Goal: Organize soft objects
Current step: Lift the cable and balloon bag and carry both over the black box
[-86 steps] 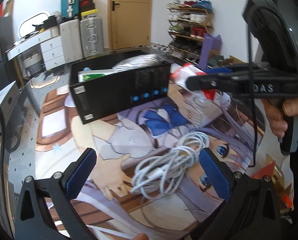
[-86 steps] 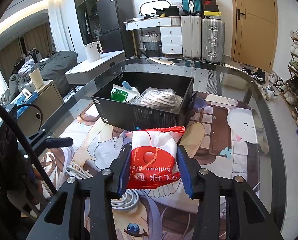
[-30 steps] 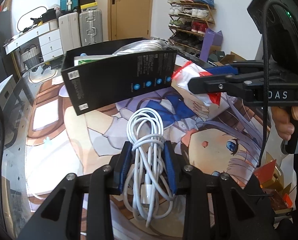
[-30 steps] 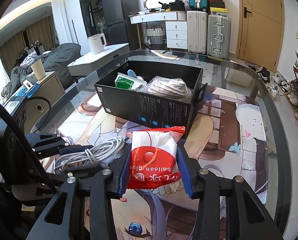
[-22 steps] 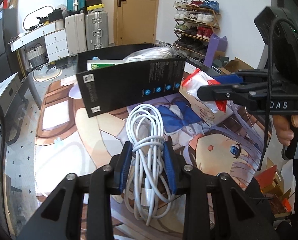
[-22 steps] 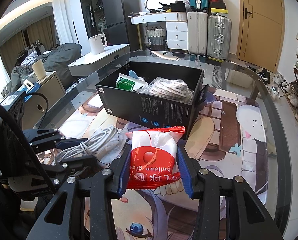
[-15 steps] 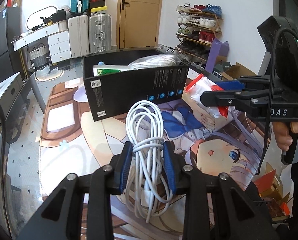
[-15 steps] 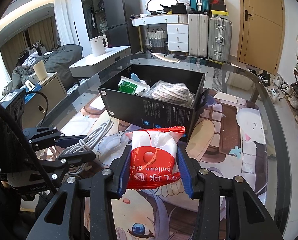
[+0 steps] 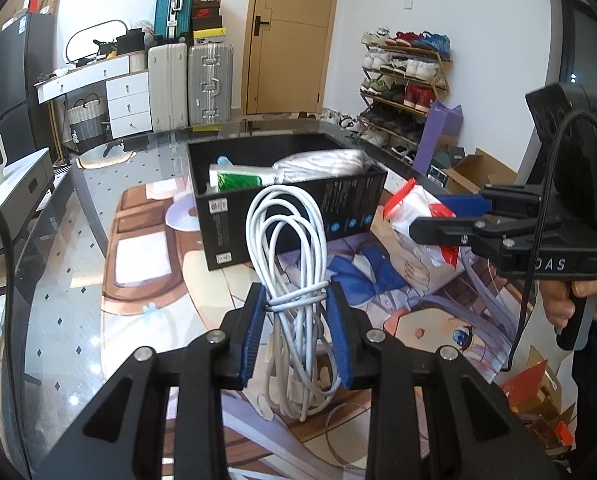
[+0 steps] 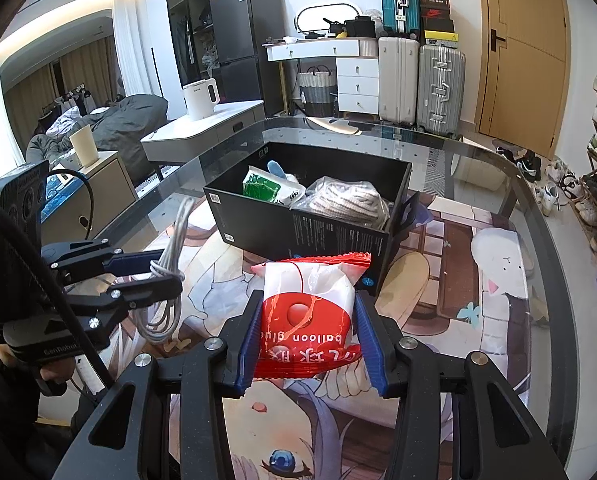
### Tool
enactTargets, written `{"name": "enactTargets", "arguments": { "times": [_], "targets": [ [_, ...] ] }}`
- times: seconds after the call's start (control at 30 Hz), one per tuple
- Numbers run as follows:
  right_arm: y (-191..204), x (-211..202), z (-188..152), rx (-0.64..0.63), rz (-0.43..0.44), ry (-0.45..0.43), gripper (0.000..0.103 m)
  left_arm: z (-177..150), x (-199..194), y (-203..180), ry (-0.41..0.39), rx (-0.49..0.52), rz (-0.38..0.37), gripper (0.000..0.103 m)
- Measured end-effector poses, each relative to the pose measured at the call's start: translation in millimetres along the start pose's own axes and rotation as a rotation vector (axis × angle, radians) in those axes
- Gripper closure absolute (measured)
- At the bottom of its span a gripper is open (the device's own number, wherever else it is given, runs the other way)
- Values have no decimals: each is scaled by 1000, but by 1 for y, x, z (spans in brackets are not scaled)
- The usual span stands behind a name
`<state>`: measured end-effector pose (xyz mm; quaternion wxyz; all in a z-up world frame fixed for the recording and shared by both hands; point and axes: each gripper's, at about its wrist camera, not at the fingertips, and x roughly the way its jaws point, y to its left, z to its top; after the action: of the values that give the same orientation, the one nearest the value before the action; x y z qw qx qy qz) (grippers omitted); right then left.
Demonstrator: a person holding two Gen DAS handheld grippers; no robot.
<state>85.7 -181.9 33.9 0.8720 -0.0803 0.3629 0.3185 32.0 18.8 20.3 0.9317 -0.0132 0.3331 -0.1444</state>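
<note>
The black box [image 10: 310,222], open-topped on the glass table [image 10: 538,240], holds a green-white pack [image 10: 264,189] and a bagged knit bundle [image 10: 350,200]. Just before its near wall, the right gripper [image 10: 308,330] clamps a red-white packet [image 10: 308,312]. Left of the box, the left gripper [image 9: 296,330] pinches a coiled white cable [image 9: 288,256] above the printed mat [image 9: 398,280].

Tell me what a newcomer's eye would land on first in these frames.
Probably the red and white packet clamped in the right tongs and the white cable bundle pinched in the left tongs, both held above the printed mat. Just beyond stands the open black box, already holding packaged items.
</note>
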Motion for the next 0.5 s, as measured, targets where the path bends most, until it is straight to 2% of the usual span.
{"name": "enactTargets", "arguments": {
  "times": [0.5],
  "targets": [
    [2, -12, 6, -12, -1, -48, 59, 27, -16, 8, -71, -24, 12, 74]
  ]
}}
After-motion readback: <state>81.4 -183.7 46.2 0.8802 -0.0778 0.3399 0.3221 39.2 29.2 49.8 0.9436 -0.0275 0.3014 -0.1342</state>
